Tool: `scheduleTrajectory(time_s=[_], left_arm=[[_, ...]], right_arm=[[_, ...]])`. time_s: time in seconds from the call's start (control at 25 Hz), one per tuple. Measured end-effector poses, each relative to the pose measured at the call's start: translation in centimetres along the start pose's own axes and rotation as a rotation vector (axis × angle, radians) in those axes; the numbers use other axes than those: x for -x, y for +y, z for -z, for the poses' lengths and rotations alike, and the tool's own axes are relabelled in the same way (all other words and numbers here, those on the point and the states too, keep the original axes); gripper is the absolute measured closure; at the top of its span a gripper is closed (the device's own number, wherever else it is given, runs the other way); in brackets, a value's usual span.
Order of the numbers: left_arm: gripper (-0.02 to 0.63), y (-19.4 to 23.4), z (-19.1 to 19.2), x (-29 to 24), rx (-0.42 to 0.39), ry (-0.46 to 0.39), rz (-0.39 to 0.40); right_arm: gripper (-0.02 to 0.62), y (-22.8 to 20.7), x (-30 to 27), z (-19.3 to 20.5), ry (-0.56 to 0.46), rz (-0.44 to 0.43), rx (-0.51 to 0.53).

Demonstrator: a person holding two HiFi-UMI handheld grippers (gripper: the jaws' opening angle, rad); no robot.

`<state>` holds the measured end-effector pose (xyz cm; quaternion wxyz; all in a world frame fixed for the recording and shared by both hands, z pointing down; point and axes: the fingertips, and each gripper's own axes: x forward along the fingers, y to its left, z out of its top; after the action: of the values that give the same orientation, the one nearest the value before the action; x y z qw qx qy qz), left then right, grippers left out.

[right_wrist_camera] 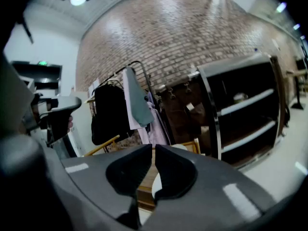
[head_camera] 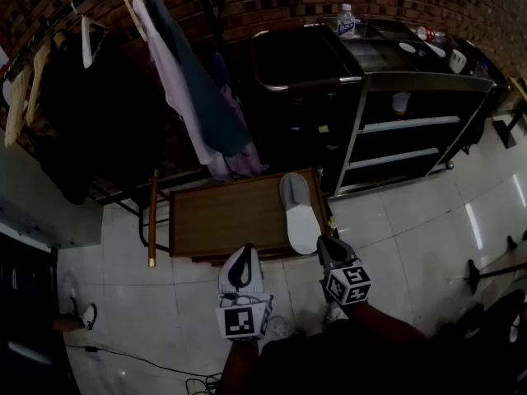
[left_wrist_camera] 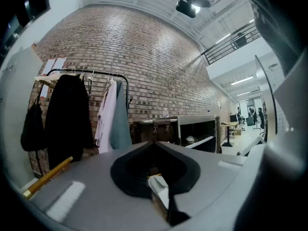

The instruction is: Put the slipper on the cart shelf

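Observation:
A white and grey slipper (head_camera: 299, 212) lies on the right end of a low wooden table (head_camera: 222, 216). The black cart (head_camera: 412, 81) with two pale shelves (head_camera: 412, 124) stands behind and to the right of it. My right gripper (head_camera: 327, 243) hovers at the table's near right corner, just right of the slipper's near end, shut and empty. In the right gripper view the slipper (right_wrist_camera: 183, 147) shows past the closed tips of the right gripper (right_wrist_camera: 154, 147). My left gripper (head_camera: 242, 252) is at the table's front edge; in its own view the left gripper (left_wrist_camera: 154, 143) is shut with nothing held.
A clothes rack (head_camera: 165, 72) with hanging garments stands behind the table, and a wooden stick (head_camera: 153, 220) leans at the table's left. A bottle (head_camera: 347, 21) and a can (head_camera: 424, 33) stand on the cart top. The floor is pale tile (head_camera: 412, 220).

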<state>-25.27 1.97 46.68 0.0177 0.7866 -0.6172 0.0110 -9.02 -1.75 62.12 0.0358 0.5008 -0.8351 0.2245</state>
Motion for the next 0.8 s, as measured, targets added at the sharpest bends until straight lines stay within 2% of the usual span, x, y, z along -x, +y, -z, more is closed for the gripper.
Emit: scheduleTrajectory(time_s=[0.24, 0.4, 0.6, 0.8], left_arm=[[0.584, 0.9, 0.3, 0.4, 0.015, 0.008, -0.012], [0.584, 1.3, 0.5, 0.5, 0.012, 0.015, -0.021], [0.584, 1.5, 1.1, 1.1, 0.011, 0.032, -0.03], [0.584, 1.3, 0.8, 1.5, 0.004, 0.028, -0.026]], right_arm=[[0.512, -4.9, -1.5, 6.6, 0.074, 0.106, -0.541], [0.478, -7.1, -2.1, 10.4, 0.095, 0.187, -0.795], [0.425, -8.2, -3.4, 14.6, 0.142, 0.231, -0.962], [0.416, -8.4, -5.2, 16.8, 0.188, 0.241, -0.992]])
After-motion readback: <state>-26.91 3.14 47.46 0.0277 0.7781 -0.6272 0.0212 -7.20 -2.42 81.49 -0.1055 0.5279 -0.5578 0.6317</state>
